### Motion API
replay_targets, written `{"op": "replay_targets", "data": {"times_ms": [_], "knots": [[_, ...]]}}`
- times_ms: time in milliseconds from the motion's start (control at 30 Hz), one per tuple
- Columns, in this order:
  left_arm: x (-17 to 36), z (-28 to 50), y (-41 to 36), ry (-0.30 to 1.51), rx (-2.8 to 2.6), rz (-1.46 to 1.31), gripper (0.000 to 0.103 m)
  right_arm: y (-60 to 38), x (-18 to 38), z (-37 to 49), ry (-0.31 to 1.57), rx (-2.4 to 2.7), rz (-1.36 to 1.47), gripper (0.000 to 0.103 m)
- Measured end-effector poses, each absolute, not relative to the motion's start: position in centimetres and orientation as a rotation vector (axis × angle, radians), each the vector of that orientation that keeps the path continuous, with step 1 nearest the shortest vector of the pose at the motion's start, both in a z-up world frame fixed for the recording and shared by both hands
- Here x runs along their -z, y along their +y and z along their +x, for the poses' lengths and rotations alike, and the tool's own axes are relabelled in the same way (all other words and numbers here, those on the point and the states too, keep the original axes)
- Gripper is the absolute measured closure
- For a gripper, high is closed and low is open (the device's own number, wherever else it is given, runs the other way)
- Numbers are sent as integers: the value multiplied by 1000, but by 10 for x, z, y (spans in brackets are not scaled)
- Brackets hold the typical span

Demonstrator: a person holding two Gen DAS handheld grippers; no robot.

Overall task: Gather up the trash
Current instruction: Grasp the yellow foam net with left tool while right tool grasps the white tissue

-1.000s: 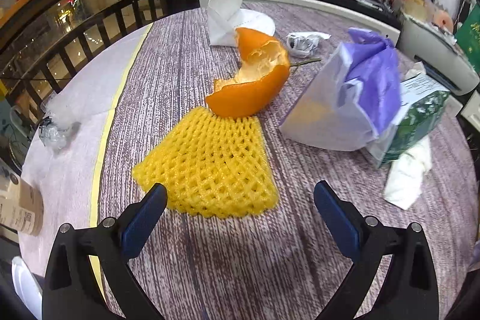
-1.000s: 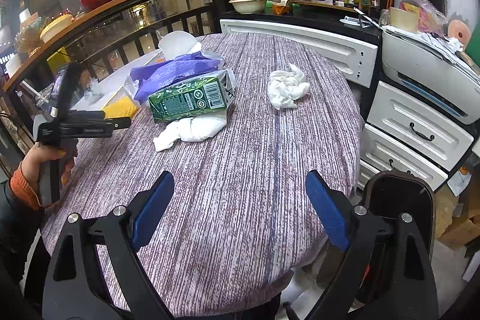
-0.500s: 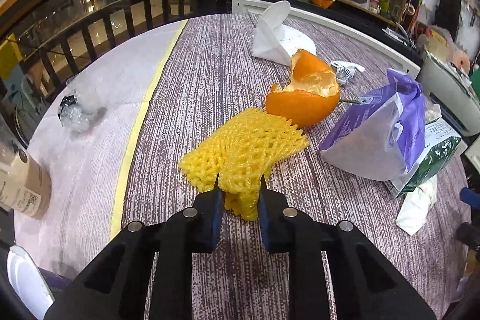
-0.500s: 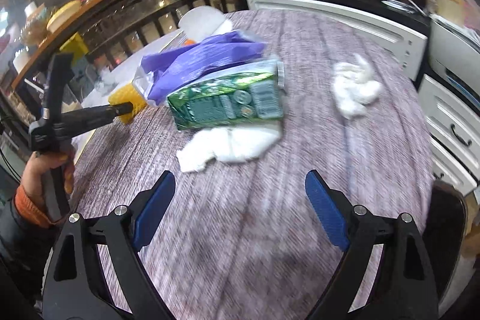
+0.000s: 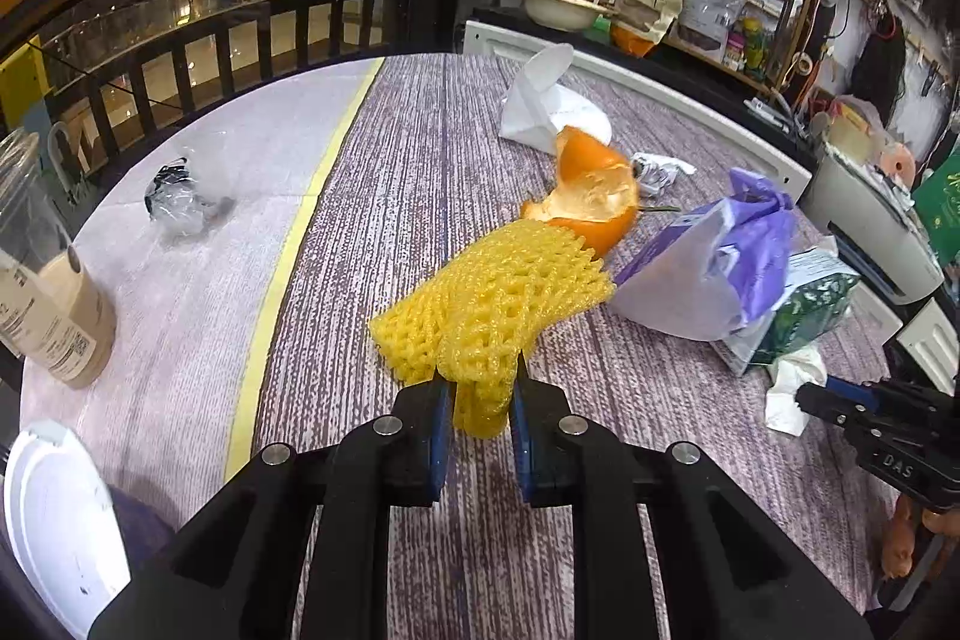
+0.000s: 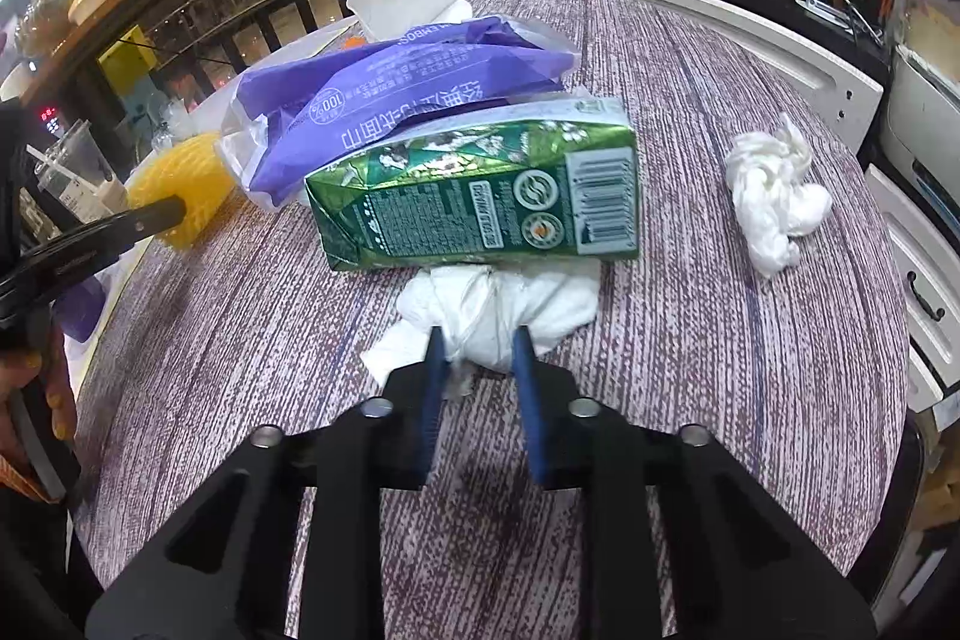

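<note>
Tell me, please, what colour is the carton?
Green carton, with a white barcode panel; clearest in the right wrist view.

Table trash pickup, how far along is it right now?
Nothing looks binned yet. In hand: the left gripper is shut on the yellow foam net, and the right gripper has just closed on a white tissue wad. Left: the orange peel, purple bag, green carton and another crumpled tissue.
</note>
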State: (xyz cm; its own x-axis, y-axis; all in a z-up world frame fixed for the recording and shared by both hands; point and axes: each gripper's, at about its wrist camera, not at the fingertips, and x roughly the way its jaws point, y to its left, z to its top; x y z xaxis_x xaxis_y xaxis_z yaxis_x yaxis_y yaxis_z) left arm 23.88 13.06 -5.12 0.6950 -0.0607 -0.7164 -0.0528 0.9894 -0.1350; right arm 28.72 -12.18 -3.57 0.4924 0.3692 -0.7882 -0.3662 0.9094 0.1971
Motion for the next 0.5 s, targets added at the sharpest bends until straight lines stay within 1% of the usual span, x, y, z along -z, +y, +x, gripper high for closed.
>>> {"op": "replay_targets", "data": {"times_ms": [200, 500], "knots": [[44, 219, 121, 757, 25, -158, 86, -129, 26, 266, 939, -481, 20, 88], [40, 192, 98, 734, 92, -155, 86, -152, 11, 225, 904, -514, 41, 88]]}}
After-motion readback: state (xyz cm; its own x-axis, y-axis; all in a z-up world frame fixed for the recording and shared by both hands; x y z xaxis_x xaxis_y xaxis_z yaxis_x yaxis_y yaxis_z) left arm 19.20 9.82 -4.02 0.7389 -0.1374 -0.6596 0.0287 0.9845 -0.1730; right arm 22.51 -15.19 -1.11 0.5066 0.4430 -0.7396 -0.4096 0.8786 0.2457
